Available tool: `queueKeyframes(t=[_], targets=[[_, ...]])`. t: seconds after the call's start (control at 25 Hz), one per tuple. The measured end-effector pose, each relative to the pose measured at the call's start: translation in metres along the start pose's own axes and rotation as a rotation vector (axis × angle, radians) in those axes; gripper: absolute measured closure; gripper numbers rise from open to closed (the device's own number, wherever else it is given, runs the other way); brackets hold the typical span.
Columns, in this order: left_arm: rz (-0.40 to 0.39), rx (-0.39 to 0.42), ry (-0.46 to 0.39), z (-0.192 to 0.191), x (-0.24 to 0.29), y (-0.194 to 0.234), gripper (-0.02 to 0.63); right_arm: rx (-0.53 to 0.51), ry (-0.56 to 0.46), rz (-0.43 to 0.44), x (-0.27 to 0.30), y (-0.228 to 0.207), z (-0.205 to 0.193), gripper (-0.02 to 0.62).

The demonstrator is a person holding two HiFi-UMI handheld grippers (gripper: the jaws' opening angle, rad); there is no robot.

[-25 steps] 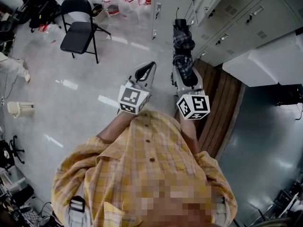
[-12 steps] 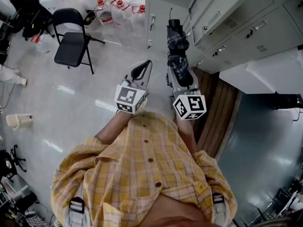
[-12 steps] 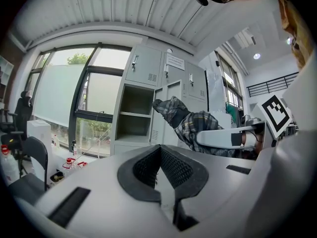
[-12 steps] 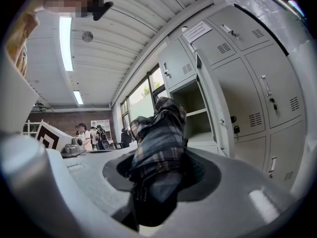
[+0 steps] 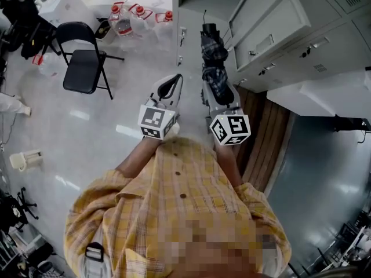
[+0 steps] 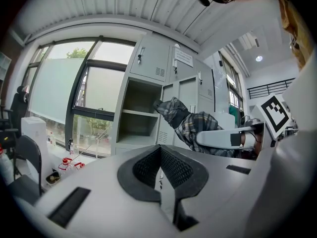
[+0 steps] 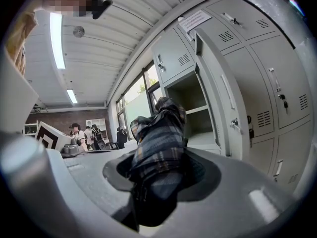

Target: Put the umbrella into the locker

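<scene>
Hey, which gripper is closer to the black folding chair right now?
Left. The left gripper is toward the black folding chair, apart from it; the right gripper, holding the umbrella, is farther over, by the lockers.

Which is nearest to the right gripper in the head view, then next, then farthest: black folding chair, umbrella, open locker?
1. umbrella, held in the right gripper.
2. open locker, just ahead.
3. black folding chair, far left.

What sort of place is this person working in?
Most likely a lab or workshop with a locker corner. Grey metal lockers line one wall, a black folding chair stands on the shiny grey floor, and large water bottles sit grouped below a window.
</scene>
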State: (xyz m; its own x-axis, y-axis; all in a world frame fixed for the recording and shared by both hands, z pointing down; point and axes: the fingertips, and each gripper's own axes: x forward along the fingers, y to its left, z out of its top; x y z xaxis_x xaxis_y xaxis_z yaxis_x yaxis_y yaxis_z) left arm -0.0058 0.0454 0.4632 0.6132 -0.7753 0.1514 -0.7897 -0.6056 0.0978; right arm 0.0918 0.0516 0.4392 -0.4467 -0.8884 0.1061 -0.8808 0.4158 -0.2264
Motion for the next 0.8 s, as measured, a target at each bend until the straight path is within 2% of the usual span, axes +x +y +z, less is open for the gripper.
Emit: queueKeyframes(t=[0.4, 0.8], targets=[[-0.043, -0.014, 0.015, 0.008, 0.053, 0.056, 0.601, 0.023, 0.002, -0.082, 0.069, -0.028, 0.009, 0.411], [-0.096, -0.024, 0.017, 0.016, 0.109, 0.102, 0.601, 0.023, 0.008, -0.111, 0.133, -0.047, 0.015, 0.411]])
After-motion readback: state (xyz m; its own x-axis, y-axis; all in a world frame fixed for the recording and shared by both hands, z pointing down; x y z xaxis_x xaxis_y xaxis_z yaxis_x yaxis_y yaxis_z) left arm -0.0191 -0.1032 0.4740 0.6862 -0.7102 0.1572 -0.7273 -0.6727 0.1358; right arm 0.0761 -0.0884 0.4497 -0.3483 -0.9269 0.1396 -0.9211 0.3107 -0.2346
